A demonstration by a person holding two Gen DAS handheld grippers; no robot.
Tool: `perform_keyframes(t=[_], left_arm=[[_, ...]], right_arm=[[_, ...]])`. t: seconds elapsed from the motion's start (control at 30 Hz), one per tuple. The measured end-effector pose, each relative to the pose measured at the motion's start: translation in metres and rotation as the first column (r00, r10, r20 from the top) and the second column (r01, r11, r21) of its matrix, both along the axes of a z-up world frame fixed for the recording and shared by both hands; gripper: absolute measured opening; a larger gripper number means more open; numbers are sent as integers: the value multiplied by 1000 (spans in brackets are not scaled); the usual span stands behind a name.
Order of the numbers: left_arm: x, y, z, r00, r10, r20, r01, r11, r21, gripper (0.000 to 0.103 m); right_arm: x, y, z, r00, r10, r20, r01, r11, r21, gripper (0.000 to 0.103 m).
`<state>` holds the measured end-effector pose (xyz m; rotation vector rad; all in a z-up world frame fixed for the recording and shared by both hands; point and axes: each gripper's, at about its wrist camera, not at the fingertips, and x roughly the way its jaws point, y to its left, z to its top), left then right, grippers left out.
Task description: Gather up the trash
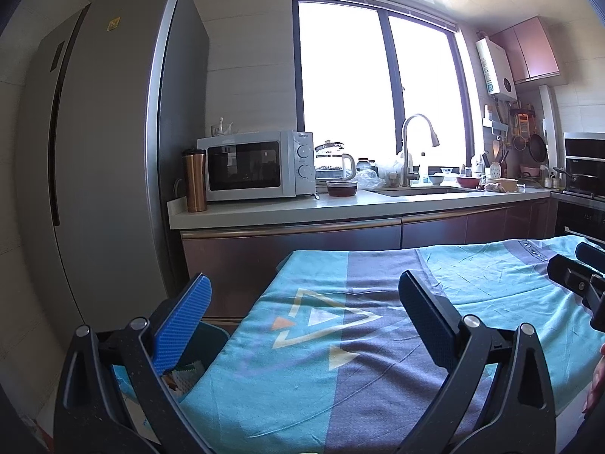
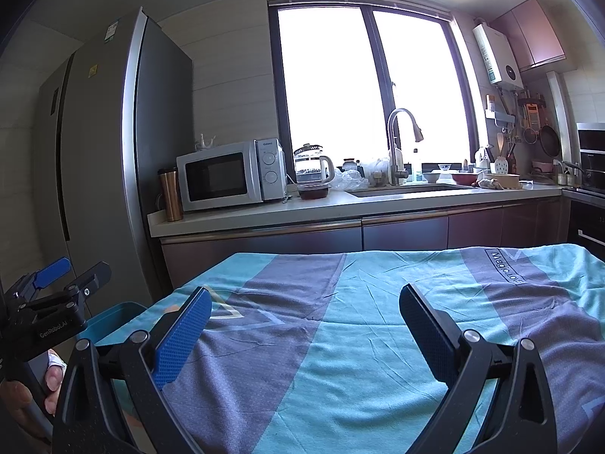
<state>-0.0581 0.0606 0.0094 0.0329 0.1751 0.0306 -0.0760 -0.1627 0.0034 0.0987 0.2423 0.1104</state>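
My left gripper (image 1: 304,283) is open and empty, held above the left end of a table covered by a teal and grey cloth (image 1: 340,359). My right gripper (image 2: 304,299) is open and empty above the same cloth (image 2: 359,340). A teal bin (image 1: 204,344) stands at the table's left edge, below the left finger, with paper scraps (image 1: 185,376) inside. The bin also shows in the right wrist view (image 2: 113,319). The left gripper shows in the right wrist view (image 2: 68,276), and the right gripper in the left wrist view (image 1: 578,265). No trash shows on the cloth.
A tall grey fridge (image 1: 113,151) stands at the left. Behind the table runs a counter (image 1: 340,208) with a microwave (image 1: 257,166), copper tumbler (image 1: 194,181), glass kettle (image 1: 334,164), dark bowl (image 1: 342,188), sink and faucet (image 1: 410,147). An oven (image 1: 584,166) is at the right.
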Motion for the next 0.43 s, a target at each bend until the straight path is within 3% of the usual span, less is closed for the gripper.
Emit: perform_keyframes(t=[0.17,0.3,0.43], left_arm=[[5,-8,-1,999,-24,-26,25,1000,11,98],[31,-13,-10,986,-82,-144,79,997,-25,98],[74,-19,-25,946,-141,-291,122,989,-80,98]], right_arm=[[2,-5,-3,1000,-15,-5,16,1000,5,96],[7,-20,-7,998,-45,-36,45,999,14,96],[19,-47,-13,991,-87,-97,89,996,16,96]])
